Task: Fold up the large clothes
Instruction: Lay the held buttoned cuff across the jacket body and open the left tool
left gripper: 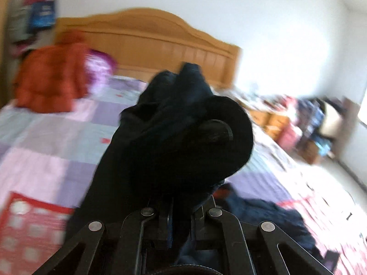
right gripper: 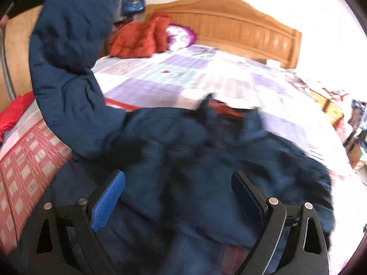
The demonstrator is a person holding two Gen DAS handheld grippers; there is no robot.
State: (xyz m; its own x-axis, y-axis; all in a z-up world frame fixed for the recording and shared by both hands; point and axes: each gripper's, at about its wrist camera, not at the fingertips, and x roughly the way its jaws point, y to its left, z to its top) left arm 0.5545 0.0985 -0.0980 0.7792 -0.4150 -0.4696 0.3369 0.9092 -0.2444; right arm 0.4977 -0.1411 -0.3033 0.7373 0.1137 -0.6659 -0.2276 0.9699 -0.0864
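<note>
The left gripper (left gripper: 181, 206) is pressed together on a bunched sleeve end of the big dark blue puffy jacket (right gripper: 183, 160), held up in the air right in front of its camera; the right gripper (right gripper: 179, 197) is spread wide and holds nothing, and it hangs just above the jacket's body; the jacket lies crumpled near the front edge of the bed with the purple, pink and white patchwork cover (right gripper: 183, 68), and its sleeve (right gripper: 68, 68) rises up from the left side toward the left gripper; to do this step well, I think the sleeve should be pulled out straight and laid flat across the body, while the open right gripper presses or pinches the body so it does not slide; a slow pull is best, since puffy cloth slips and bunches; farther back, by the left corner near the wooden headboard (right gripper: 229, 18), sit an orange puffy coat (right gripper: 137, 39) and a purple and white pillow (right gripper: 179, 35), well apart from the jacket.
</note>
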